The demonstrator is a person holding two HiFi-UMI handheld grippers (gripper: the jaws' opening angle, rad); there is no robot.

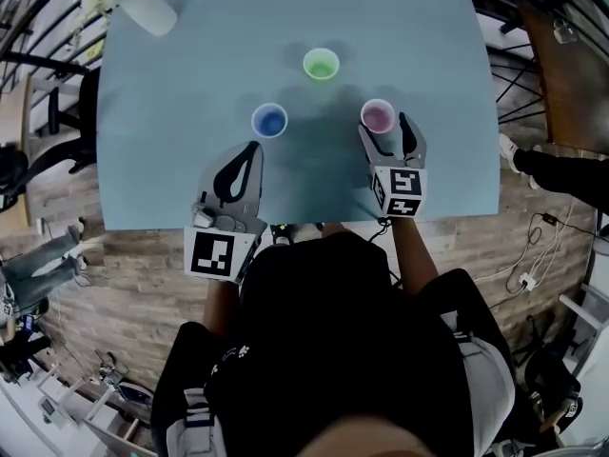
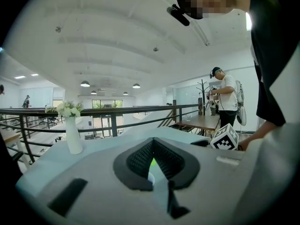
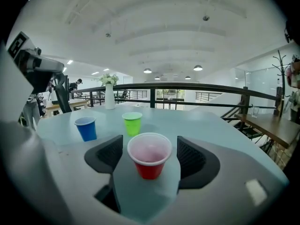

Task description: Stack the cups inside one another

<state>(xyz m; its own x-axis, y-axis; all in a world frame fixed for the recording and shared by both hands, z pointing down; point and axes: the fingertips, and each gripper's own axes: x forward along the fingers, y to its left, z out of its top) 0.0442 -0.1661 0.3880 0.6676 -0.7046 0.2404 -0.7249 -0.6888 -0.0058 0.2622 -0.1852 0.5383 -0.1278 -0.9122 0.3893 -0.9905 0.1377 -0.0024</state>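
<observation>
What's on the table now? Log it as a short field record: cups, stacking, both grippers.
Surface: pale blue table
Cups: red cup, blue cup, green cup; all upright, standing apart
Stacked: none yet
Right gripper: open, jaws on either side of the red cup, not pressing it
Left gripper: shut, empty, just short of the blue cup
Other: white vase with flowers at the far left corner

Left tool (image 1: pixel 252 148) closed; right tool (image 1: pixel 385 127) agape
</observation>
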